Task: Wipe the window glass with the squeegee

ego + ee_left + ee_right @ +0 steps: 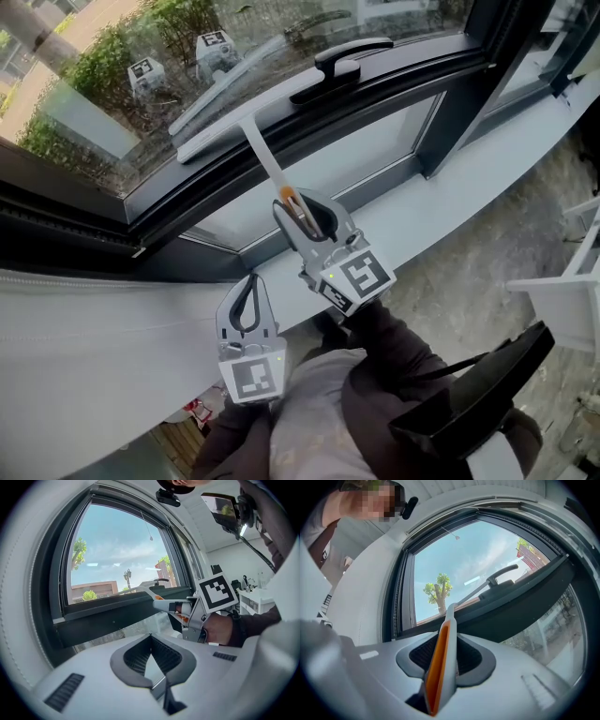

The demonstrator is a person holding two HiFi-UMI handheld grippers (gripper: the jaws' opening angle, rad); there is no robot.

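Squeegee point(225, 120) front and centre: its orange-and-white grip is pinched between the right gripper's point(305, 214) jaws, which are closed tight onto it. The slim stem runs up and away to the long blade. That blade looks laid flat against the window glass point(103, 56), slanting across the upper pane with one end near the dark window handle point(339, 64). Holding the grip low on the stem seems chosen for reach, letting the rubber edge sit flush. The left gripper point(247, 298) hangs lower, by the pale sill point(469, 183), jaws pressed together on nothing, clear of the stroke's path. My read: the wipe is in hand, and even pressure along the blade matters next.
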